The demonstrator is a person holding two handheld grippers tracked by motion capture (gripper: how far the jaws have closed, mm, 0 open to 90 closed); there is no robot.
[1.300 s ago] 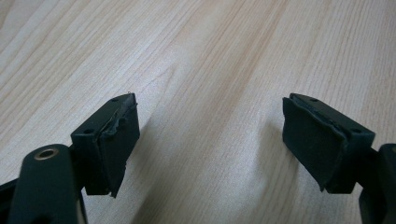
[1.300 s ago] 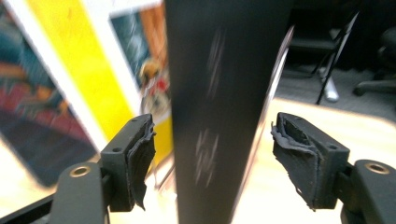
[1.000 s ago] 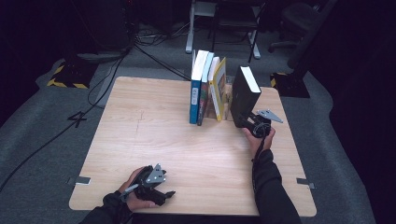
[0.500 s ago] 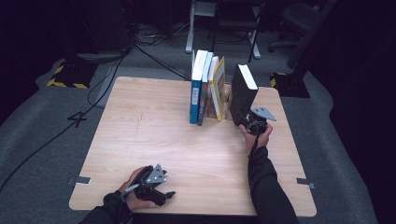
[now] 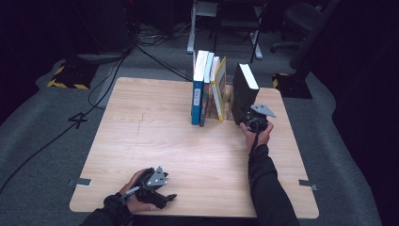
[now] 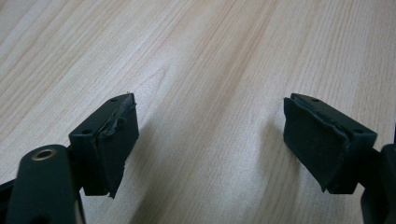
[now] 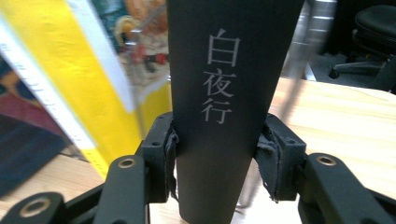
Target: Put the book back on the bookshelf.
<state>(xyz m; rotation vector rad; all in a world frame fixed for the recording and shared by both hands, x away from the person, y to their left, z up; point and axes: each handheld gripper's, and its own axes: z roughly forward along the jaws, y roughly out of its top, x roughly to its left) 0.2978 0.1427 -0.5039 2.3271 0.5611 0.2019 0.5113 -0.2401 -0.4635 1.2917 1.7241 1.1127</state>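
Black book (image 7: 224,107), spine: grey characters 白夜行, set vertically; lettering on neighbouring yellow book (image 7: 60,70) too blurred to read.

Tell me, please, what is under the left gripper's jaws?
Under the open left gripper lies bare wooden table, with only the jaws' shadows on it. Nothing is between the jaws. The wood directly beneath each pad is covered.

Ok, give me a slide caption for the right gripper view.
Right gripper clamps the black book's spine beside a leaning yellow book.
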